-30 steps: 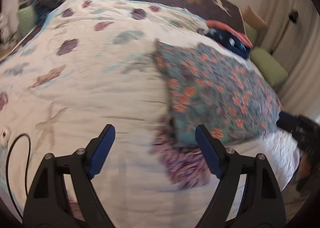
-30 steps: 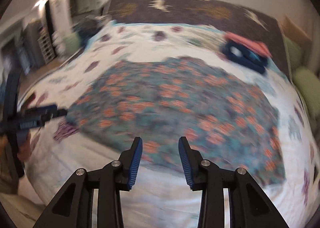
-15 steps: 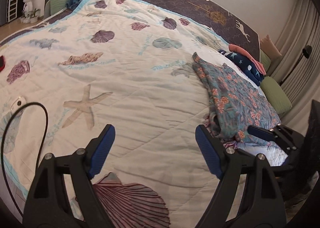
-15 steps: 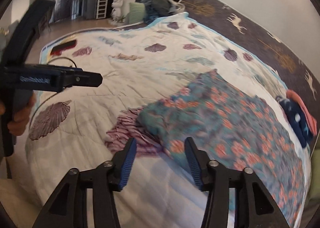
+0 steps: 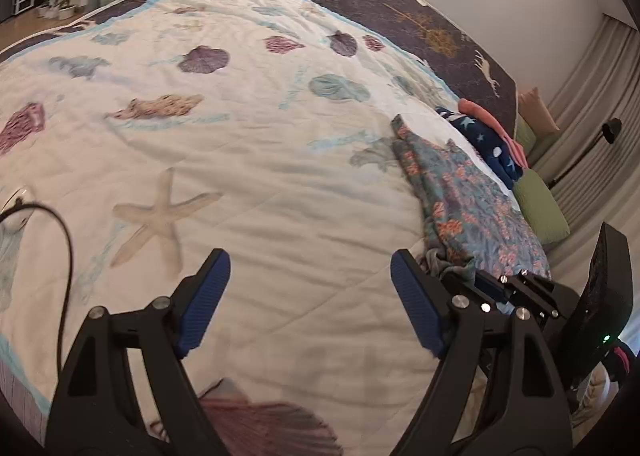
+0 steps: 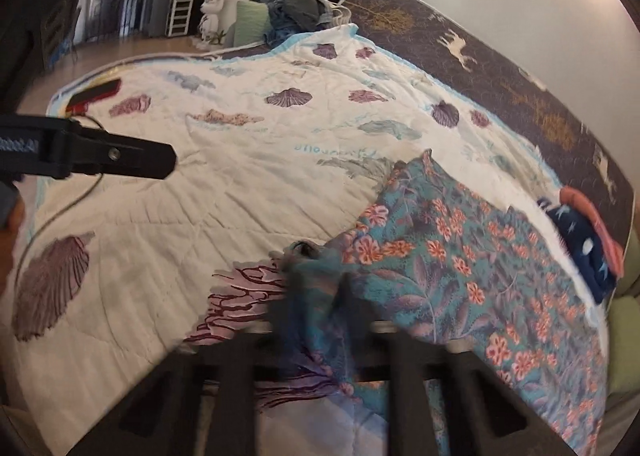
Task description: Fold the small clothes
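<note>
Right jaws: our right gripper (image 6: 316,296) is closing its jaws on the near corner of the cloth (image 6: 460,256). The corner is bunched up between them. The picture is blurry there, but the pads seem to be pinching it.
Left jaws: our left gripper (image 5: 310,296) has its jaws wide open. Nothing is in them. Only the bed (image 5: 248,184) lies below.
Where the cloth is: it lies on the right side of the bed, near the front edge. It is mostly flat, with one lumpy corner at our right jaws. Our left jaws are beside it, not touching it.
Which way it points: its long side runs from the corner we hold, away from us, toward the pile (image 6: 584,232) of blue and pink clothes near the dark headboard (image 6: 500,68). One far corner sticks up a little, like a small peak.
Step now: we think we are grabbing the cloth to start a fold.
How to do it well: we should pinch only the cloth, not the bed cover under it. We need a firm hold before we lift. Our left jaws should come over and take the other near corner. Then both hands can lift together and keep the edge straight.
Watch out: if only one corner goes up, the cloth may twist or drag.
Not sure: we cannot see how many layers are in the pinch.
</note>
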### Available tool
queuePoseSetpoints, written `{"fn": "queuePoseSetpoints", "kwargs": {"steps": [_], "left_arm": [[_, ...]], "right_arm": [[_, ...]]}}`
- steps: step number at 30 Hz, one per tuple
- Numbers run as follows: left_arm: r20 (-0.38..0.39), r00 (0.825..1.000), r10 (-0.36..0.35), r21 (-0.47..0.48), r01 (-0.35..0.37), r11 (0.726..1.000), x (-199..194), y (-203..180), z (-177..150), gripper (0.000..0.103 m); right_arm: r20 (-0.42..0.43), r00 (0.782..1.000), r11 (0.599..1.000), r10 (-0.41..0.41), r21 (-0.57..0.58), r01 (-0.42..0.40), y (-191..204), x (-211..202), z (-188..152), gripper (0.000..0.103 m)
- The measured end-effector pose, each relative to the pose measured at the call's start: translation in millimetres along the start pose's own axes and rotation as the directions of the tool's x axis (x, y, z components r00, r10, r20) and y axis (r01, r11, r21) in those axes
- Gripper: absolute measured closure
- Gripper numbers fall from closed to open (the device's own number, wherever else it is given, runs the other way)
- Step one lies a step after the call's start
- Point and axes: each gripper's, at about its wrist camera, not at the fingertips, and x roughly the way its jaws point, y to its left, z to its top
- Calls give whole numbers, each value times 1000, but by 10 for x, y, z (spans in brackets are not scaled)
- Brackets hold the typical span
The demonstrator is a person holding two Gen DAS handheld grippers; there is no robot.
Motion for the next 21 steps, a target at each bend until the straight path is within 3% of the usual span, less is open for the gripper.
{"fn": "queuePoseSetpoints", "kwargs": {"steps": [4,6,8,11,14,15,16,17,18,19,21], "left_arm": [[-20,995,-96,25,96,995,150,-151,189,20],[-51,984,-168,23,170,985,301,-273,326,21],[-82,962,-259,10,261,965,475,-413,452,20],[-166,904,-393,-42,392,919,871,-663,635,21],[-248,883,-399,-55,398,916,1239,-849,699,21],[-273,882,-384,-49,386,921,1372,-900,716,25],[-290,882,-371,-44,375,926,1479,-929,727,44],[-305,882,-359,-46,363,931,1570,-938,745,73],[-317,882,-348,-60,348,936,1655,-934,769,86],[-329,870,-367,-91,358,929,1710,-924,790,90],[-317,868,-381,-110,366,924,1705,-939,828,92]], "right_arm": [[43,995,986,85,138,-90,-266,-109,-20,96],[62,989,963,138,223,-148,-438,-165,-37,96],[71,982,945,173,270,-186,-536,-194,-39,96],[88,976,925,199,312,-217,-613,-239,-48,96],[97,973,914,207,335,-228,-647,-264,-58,97],[99,973,911,208,343,-229,-659,-265,-62,97],[102,972,906,210,353,-233,-669,-267,-67,97],[104,971,901,215,363,-238,-687,-278,-78,97],[107,970,896,219,372,-244,-699,-286,-86,97],[111,969,893,221,377,-247,-713,-297,-88,97],[119,968,890,220,382,-249,-727,-326,-88,98]]}}
